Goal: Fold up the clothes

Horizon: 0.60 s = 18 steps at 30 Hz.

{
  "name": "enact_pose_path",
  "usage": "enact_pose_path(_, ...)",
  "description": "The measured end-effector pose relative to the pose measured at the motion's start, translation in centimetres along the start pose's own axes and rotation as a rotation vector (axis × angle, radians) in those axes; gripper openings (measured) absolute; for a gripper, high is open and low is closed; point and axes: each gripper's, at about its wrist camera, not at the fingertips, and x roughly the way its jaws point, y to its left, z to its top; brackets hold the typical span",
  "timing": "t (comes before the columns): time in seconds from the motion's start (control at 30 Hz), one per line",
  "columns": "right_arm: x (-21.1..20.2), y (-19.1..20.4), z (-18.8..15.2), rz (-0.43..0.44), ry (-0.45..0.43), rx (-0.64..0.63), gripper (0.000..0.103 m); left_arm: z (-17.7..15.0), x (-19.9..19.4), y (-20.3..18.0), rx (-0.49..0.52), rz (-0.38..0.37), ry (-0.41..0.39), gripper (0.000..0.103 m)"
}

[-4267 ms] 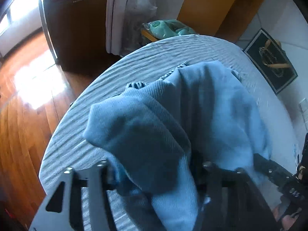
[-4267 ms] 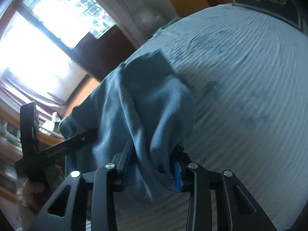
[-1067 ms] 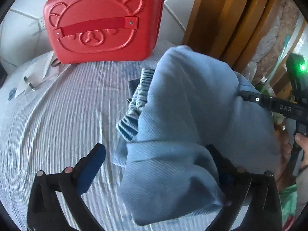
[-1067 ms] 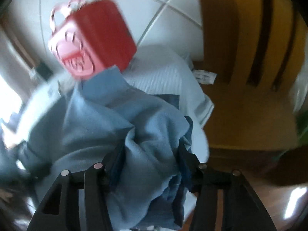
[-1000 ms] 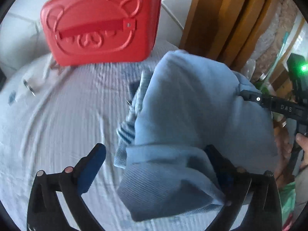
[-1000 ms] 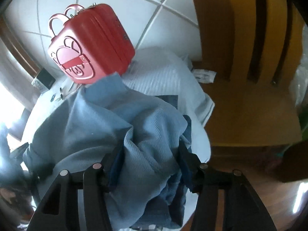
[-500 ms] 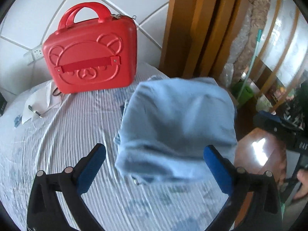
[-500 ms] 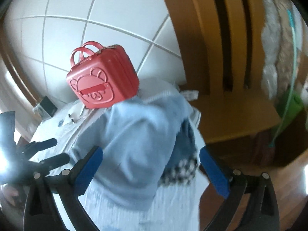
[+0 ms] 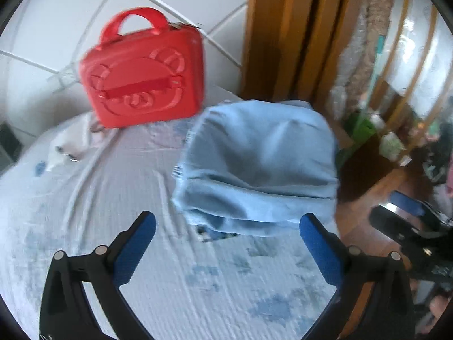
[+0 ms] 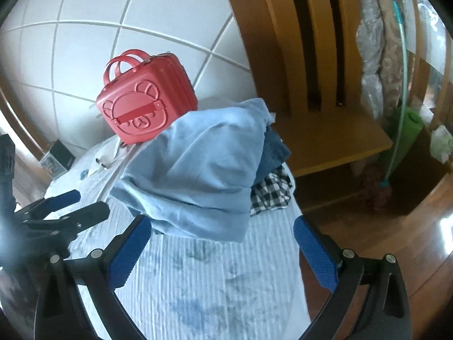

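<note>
Bedsheet [image 9: 119, 187], pale and ribbed with faint blue blotches, covers the bed beneath both our claws. A red case [image 9: 144, 76] with a bear face stands at the far end against a white tiled wall [image 10: 85, 28], and wooden slats [image 10: 305, 42] rise to the right over a wood floor [image 10: 410, 240]. The folded light blue garment [image 9: 254, 164] lies on the bed near its right edge, atop a darker blue piece [image 10: 273, 153] and a checked cloth [image 10: 271, 192]. Our left claw [image 9: 226, 226] and right claw [image 10: 220, 232] both stand wide apart, empty, just short of the garment. A second ago the garment was clenched in both claws; now it is released and both have drawn back.
</note>
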Motion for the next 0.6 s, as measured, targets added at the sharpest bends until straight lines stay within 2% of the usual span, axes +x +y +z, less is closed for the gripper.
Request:
enact_pose_path(0.27,0.4,0.9,-0.1,-0.001,0.011,-0.016,0.102,-0.6,-1.1,-0.3,0.021,0.018,-0.012,0.103)
enact_pose_path(0.6,0.5,0.9,-0.2,-0.01,0.025,-0.025,0.102,-1.0,-1.4,-0.5,0.02,0.0,0.001,0.103)
